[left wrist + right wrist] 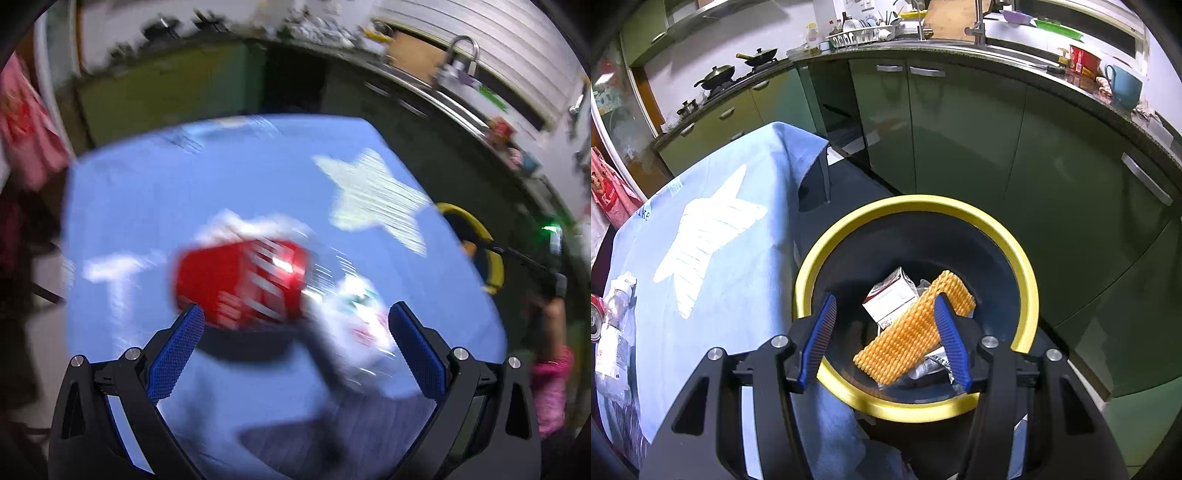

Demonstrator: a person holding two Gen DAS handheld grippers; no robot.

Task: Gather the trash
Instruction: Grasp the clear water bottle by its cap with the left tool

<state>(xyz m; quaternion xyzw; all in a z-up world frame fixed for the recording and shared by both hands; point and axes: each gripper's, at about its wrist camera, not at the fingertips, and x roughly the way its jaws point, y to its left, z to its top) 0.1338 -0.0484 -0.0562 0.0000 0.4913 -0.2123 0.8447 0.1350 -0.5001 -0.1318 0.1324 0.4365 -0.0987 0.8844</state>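
The right tool [886,332] is held half open and empty over the bin [1027,280] — the sponge [908,332] lies inside. The left tool [295,347], wide open and empty, is aimed at the can [240,280] on the worktop [147,192].

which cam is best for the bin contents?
Right wrist: it looks straight down into the bin, showing the orange pack and carton sharply. Left wrist catches only a blurred slice of the yellow rim beyond the table edge, no contents.

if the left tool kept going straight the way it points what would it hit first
Most likely the red can lying on the blue cloth, just ahead of the open left tool. The white wrapper lies beside it. The picture is blurred, so depth is uncertain.
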